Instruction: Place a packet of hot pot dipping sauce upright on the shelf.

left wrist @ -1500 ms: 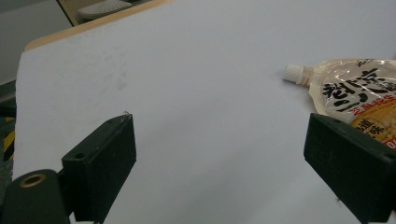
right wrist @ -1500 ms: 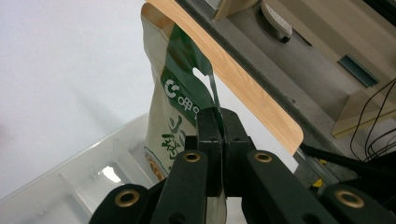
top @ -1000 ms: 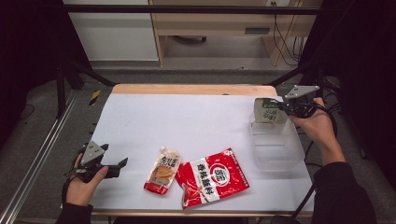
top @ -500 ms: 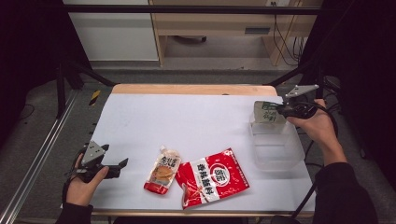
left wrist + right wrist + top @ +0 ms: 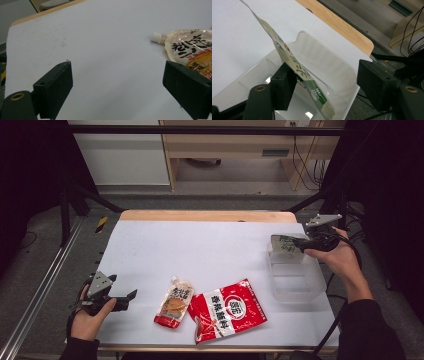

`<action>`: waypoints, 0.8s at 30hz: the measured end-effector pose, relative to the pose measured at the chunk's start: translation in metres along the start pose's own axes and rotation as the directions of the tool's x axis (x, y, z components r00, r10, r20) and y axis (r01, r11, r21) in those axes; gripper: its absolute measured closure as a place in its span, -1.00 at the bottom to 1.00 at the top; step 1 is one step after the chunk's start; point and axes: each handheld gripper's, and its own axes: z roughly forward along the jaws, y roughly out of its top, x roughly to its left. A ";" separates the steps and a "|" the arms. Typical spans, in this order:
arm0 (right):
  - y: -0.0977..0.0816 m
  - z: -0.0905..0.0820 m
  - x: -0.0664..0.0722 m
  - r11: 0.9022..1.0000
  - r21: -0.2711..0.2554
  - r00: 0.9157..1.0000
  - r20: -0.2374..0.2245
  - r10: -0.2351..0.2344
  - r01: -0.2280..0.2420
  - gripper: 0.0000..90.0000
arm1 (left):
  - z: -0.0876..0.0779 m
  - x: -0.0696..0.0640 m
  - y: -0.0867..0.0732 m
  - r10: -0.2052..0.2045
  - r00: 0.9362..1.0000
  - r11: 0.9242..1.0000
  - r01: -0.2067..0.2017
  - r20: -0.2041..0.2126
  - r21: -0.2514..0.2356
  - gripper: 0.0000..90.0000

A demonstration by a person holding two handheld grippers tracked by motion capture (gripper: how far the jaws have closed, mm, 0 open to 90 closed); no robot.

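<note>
The right claw (image 5: 299, 245) hangs over the far end of the clear plastic bin (image 5: 295, 292) at the right edge of the white worktop (image 5: 200, 250). Its jaws have just been opening and now stand well apart. The green-and-white packet (image 5: 297, 67) is between them, standing on edge and tilted; it leans against the inner face of one jaw while the other jaw is clear of it, so nothing clamps it. The packet's lower end dips inside the bin, below the rim, and its upper end sticks out past the bin wall over the worktop. In the high view the packet (image 5: 283, 244) shows at the bin's far end, just in front of the right hand (image 5: 340, 260).

The left claw (image 5: 131, 296) rests low near the front left corner of the worktop, held by the left hand (image 5: 90, 317). Its 2 jaws are wide apart with only bare worktop between them. Just beside it, toward the middle, lies a spouted pouch (image 5: 173, 301) flat on the worktop, with its white cap (image 5: 158, 37) pointing away from the person. The large red bag (image 5: 229, 310) lies flat right next to the pouch, their edges touching or overlapping slightly. Both are well apart from the bin
</note>
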 end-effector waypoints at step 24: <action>0.024 -0.060 0.065 0.977 -0.201 0.997 0.046 -0.059 0.068 -0.74 | 0.003 -0.009 0.002 0.033 0.999 0.999 -0.034 0.022 0.012 -0.80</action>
